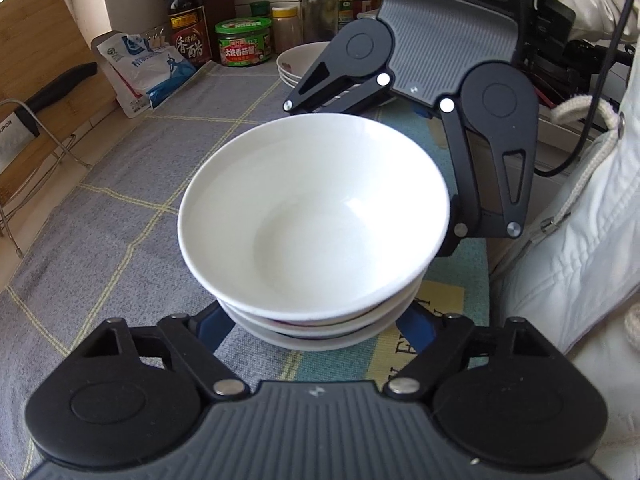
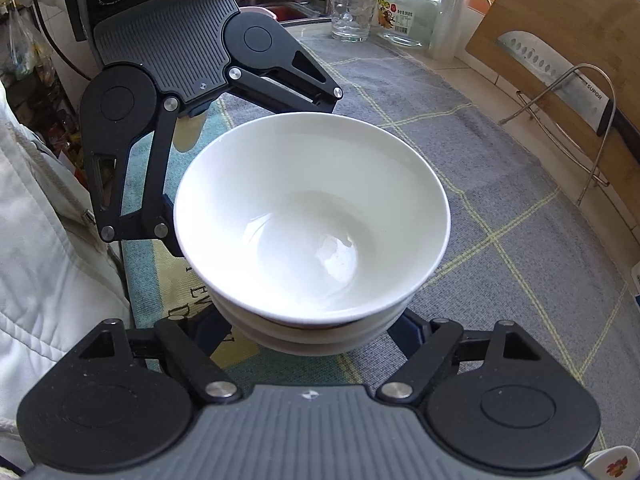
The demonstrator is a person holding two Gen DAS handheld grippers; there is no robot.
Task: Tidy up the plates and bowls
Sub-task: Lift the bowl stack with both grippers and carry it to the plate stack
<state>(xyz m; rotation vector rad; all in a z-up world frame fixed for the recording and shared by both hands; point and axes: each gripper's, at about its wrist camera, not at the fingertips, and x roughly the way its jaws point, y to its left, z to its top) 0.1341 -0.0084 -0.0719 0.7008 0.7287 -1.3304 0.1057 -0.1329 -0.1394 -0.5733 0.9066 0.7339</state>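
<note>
Bowls, three or so white ones, are sitting nested as a stack of bowls (image 1: 312,216) on the grey checked cloth (image 1: 120,220) that is covering the desk, close to its near edge and just beside the person's white jacket (image 1: 580,220). The top bowl is lying empty and slightly tilted on the ones below.

Left gripper (image 1: 316,332) is pointing steeply down at the stack. Its jaws are standing about half closed around the lower bowls, and its blue fingers (image 1: 210,330) are meeting the stack's sides under the top rim, so they are appearing to grip it. The exact contact is lying hidden beneath the rim.

Right gripper (image 2: 308,332) is facing the left one from the opposite side of the stack. Its jaws are likewise standing half closed on the lower bowls, with one finger reaching in on each side and appearing to press on them.

At the back of the desk, in the left wrist view, a pile of plates (image 1: 296,64) is resting well apart from the bowls, partly behind the right gripper. A dark vinegar bottle (image 1: 186,20), a green-lidded jar (image 1: 243,42) and a blue-and-white bag (image 1: 148,68) are standing along the wall. In the right wrist view a glass (image 2: 352,12) and a clear jar (image 2: 408,12) are standing at the far end, while a cleaver (image 2: 560,76) is leaning on a wooden cutting board (image 2: 560,20) in a wire rack (image 2: 588,128)
</note>
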